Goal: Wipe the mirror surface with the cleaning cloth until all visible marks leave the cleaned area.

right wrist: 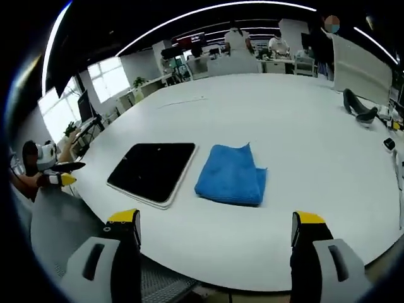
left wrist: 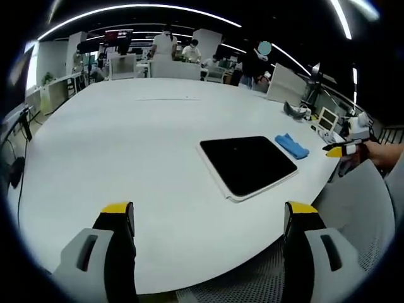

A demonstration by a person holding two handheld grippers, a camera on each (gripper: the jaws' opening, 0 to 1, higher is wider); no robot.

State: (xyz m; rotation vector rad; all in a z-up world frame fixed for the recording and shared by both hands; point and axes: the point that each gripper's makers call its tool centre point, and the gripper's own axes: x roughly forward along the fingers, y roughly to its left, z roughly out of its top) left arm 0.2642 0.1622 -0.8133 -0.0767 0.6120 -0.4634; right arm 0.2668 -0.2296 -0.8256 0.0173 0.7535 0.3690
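Both claws, left (left wrist: 209, 218) and right (right wrist: 216, 227), hang spread and empty. The folded cloth (right wrist: 231, 176) lies beside the mirror (right wrist: 153, 171) on the bench (right wrist: 278, 113), handy for the right claw.

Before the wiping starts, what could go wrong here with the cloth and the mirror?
1. The flat dark rectangular mirror lies loose near the edge of the white table; a firm wipe may push it off.
2. The folded blue cleaning cloth may unfold or bunch when grasped, so parts of the glass could get missed.
3. Both grippers, left and right, are open and empty, so nothing steadies the mirror.
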